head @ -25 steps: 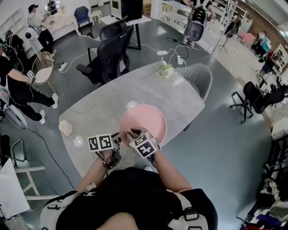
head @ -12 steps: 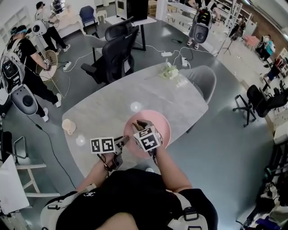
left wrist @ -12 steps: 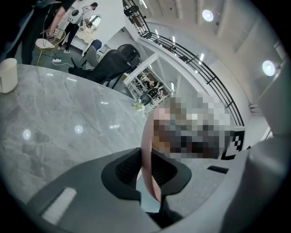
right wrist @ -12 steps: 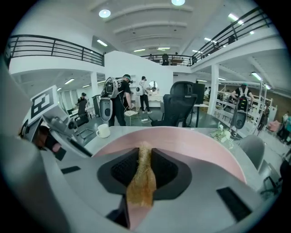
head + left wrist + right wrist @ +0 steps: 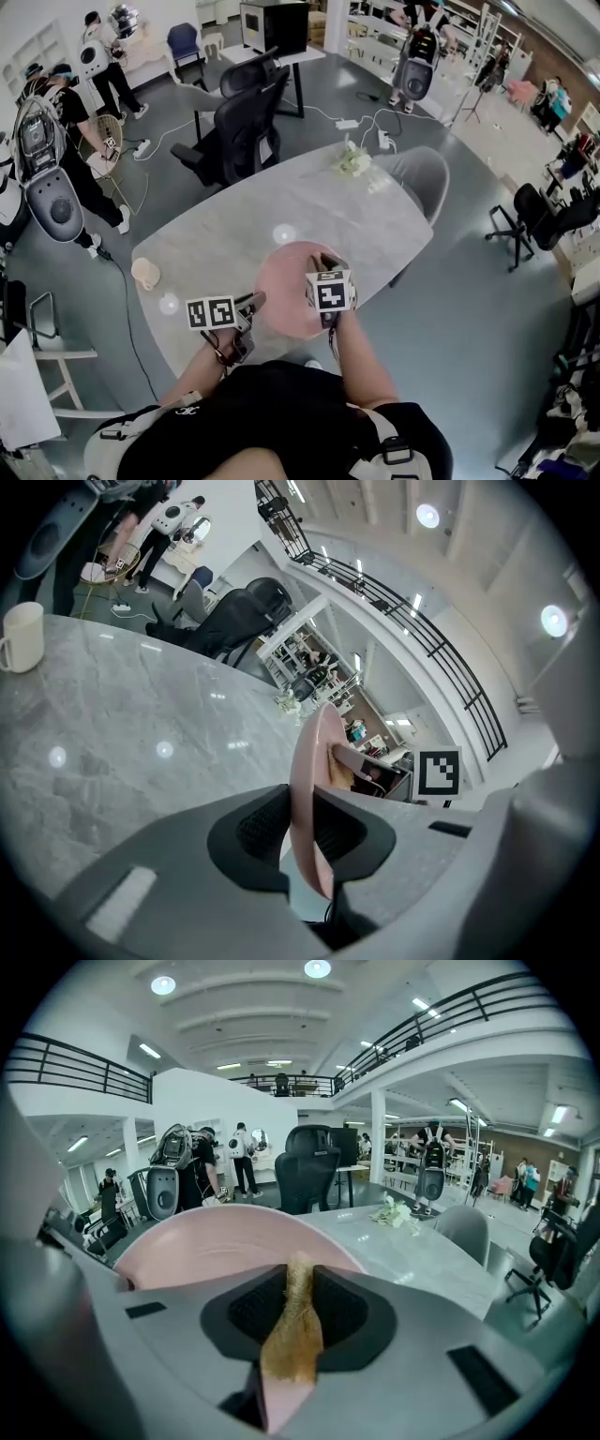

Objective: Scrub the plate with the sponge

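Right tool (image 5: 298,1302) pinches sponge (image 5: 292,1344) over plate (image 5: 216,1241) by bench's (image 5: 216,234) near edge, plate face ahead & below. Left tool (image 5: 302,832), jaws just opening wider, apparently grips plate's left rim.

In the head view, your right gripper (image 5: 324,262) covered the 3 o'clock part of the plate (image 5: 281,286), and it hid the sponge there completely. In the right gripper view, only the squeezed edge of the sponge (image 5: 292,1330) showed between the clamped jaws, and the plate's near rim lay behind the gripper body. Your left gripper (image 5: 302,832) had just been opening its jaws with the plate rim between them, and the rim's 6 o'clock end sank out of sight. The mug (image 5: 21,637) at 10 o'clock was cut by the picture's edge. The pale clump (image 5: 353,161) at the 1 o'clock end of the tabletop (image 5: 225,234) was too small to identify.
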